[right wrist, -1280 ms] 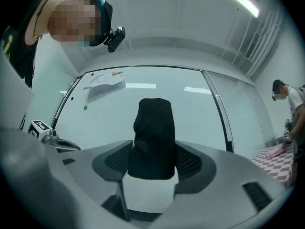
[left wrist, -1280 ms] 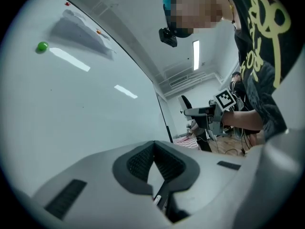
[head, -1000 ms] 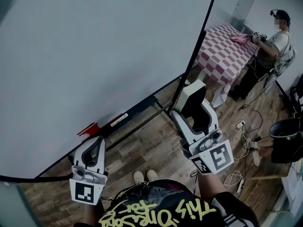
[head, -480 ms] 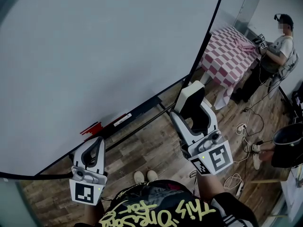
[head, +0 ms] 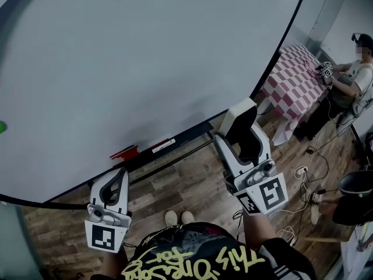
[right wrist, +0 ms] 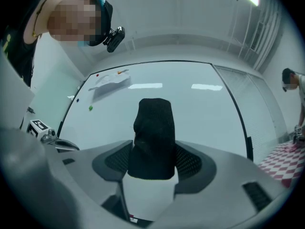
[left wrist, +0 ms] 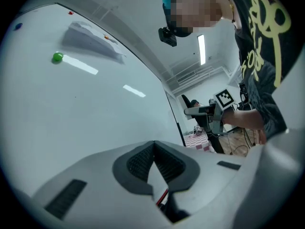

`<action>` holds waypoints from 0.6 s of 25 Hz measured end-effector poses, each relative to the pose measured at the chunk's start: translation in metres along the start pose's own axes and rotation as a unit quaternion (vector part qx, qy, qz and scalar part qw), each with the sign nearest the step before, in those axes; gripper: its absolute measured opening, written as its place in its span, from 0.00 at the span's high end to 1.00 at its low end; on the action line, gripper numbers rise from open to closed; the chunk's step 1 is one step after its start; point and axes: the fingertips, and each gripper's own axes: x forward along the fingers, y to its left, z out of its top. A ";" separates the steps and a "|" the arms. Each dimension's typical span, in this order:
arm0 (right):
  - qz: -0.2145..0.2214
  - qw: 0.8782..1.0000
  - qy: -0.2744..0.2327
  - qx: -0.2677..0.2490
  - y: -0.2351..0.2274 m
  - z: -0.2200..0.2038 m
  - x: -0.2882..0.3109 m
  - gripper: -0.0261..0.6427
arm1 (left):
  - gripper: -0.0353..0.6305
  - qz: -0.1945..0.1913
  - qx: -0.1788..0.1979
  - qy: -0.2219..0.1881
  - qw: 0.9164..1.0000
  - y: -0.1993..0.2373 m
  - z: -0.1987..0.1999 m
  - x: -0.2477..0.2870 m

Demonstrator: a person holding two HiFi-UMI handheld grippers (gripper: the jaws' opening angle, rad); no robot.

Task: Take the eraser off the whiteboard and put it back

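My right gripper (head: pixel 242 141) is shut on the eraser (head: pixel 238 117), a white block with a black felt face. It holds the eraser in the air, a little in front of the whiteboard's (head: pixel 145 57) lower edge. In the right gripper view the felt of the eraser (right wrist: pixel 153 132) stands upright between the jaws of the right gripper (right wrist: pixel 153 165), and the whiteboard (right wrist: pixel 190 104) fills the background. My left gripper (head: pixel 118 177) hangs low at the left, shut and empty. In its own view the left gripper (left wrist: pixel 153 150) shows pads pressed together.
A red item (head: pixel 124 153) lies on the board's bottom rail. A green magnet (right wrist: pixel 90 108) and a paper sheet (right wrist: pixel 110 82) are on the board. A checked-cloth table (head: pixel 289 79), another person (head: pixel 349 77), floor cables (head: pixel 303 171) and a black bin (head: pixel 355 197) stand at the right.
The head view has swung left, so the board's right edge now sits further right. The right gripper still holds the eraser. The left gripper has not moved.
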 end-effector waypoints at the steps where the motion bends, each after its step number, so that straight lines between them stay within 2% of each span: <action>1: 0.004 1.000 -0.001 0.001 0.001 -0.001 0.004 0.56 | 0.94 0.007 0.000 0.000 1.000 0.003 0.000 -0.003; 15: 0.057 0.998 -0.009 0.011 0.020 -0.010 0.058 0.56 | 0.94 0.107 0.010 0.024 0.994 0.034 -0.003 -0.056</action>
